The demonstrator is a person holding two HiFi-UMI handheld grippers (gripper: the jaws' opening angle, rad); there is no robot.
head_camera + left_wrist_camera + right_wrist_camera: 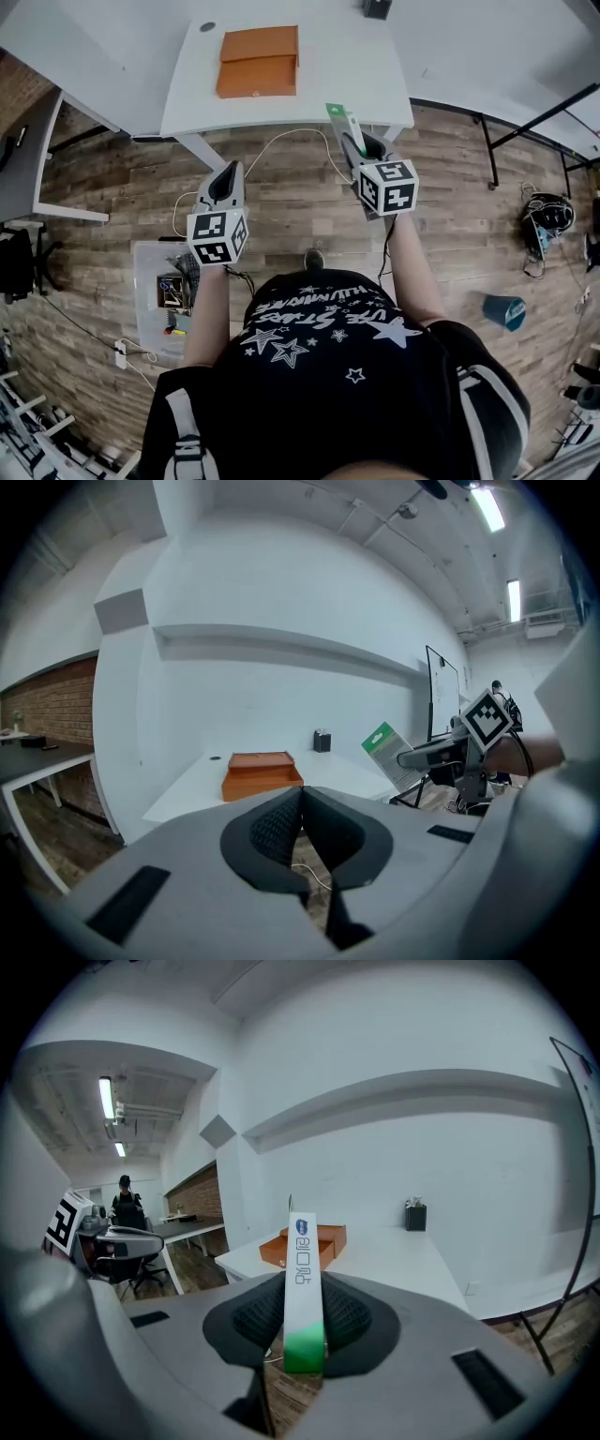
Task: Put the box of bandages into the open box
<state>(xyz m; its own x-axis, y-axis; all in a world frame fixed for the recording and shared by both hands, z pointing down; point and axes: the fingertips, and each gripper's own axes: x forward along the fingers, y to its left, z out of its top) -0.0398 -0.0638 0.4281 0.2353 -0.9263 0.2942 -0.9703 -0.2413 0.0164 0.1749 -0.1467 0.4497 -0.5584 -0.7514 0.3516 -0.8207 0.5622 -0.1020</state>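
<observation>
The right gripper (pixel 357 148) is clamping the white-and-green box of bandages (pixel 302 1279) edge-on between its pads, near the white table's (pixel 356 66) front edge (the orange open box (pixel 258 62) is sitting there). The left gripper (pixel 302 822) is hanging empty, jaws pressed together.

The box of bandages (pixel 303 1279) shows me its narrow white edge: a small blue oval logo, then dark characters running along it, which I can't read with any certainty. My black shirt (pixel 328 375) has white lettering among stars, seen upside down. One word looks like "STARS"; the rest won't resolve. Both marker cubes (pixel 217 236) (pixel 387 187) carry black-and-white square patterns, no letters.
</observation>
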